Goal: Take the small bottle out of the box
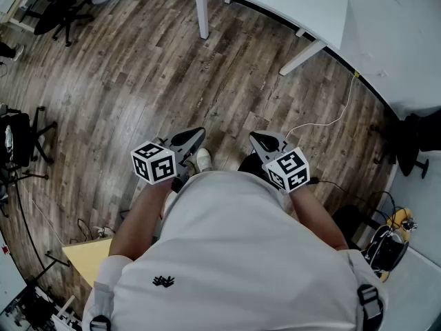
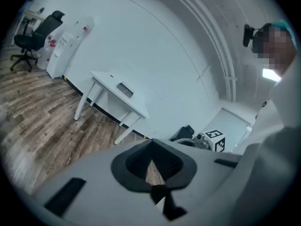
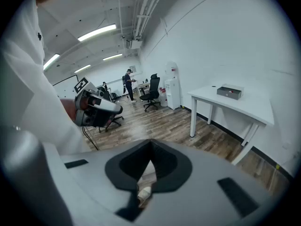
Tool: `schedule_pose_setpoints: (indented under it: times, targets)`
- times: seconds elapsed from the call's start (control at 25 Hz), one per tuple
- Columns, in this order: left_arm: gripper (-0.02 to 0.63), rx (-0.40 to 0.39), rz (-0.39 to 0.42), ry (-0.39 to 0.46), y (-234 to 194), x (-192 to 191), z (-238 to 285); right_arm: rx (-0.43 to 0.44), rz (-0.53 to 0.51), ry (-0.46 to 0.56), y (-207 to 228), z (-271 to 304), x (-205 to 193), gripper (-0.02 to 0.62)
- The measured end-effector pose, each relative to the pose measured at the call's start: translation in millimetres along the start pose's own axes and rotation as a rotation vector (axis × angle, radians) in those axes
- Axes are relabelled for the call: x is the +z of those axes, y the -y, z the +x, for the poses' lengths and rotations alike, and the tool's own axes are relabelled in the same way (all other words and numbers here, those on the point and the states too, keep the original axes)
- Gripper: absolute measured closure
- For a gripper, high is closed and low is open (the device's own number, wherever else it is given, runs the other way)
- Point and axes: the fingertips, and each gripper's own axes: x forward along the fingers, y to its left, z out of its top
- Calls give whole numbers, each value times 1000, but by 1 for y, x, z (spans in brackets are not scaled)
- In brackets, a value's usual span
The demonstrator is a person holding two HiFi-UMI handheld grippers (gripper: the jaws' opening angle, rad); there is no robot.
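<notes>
White shirt (image 1: 234, 254) of the person fills the lower part of the head view, and both forearms are stretched forward from it. The left gripper (image 1: 200, 132) and the right gripper (image 1: 255, 137) are held side by side over the wood floor (image 1: 138, 74), well short of the white table (image 1: 275, 5) and pointed toward it. Each pair of jaws is seen closed tip to tip, with nothing clamped between them. A light shoe (image 1: 203, 158) is seen on the floor just under the left gripper.

A low grey box (image 3: 230, 92) is seen lying on the table top, toward the wall side. The small bottle cannot be made out in any view. A black office chair (image 1: 58, 5) stands well to the left of the table, and a white cable (image 1: 331, 119) is trailed across the floor on the table's near side.
</notes>
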Motion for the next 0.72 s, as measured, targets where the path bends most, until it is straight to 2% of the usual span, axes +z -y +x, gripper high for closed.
schedule_pose_setpoints:
  times: [0.12,0.24,0.4,0.56,0.72]
  targets:
    - [600,26,80,-64,-13,-9,-6,-6,36,16,-15,9,5,589]
    - [600,8,67,-93,-22,-9,0,-34,67,21,-11,8,4,589]
    - [600,5,142,-126,-22,3,29,-88,102,5,23,-3,0,589]
    - [600,-11,189,-161,-21,20,64,-70,127,23,51,3,8,589]
    - [600,-12,212,-195,-21,47,100,-65,117,76,94,6,33,586]
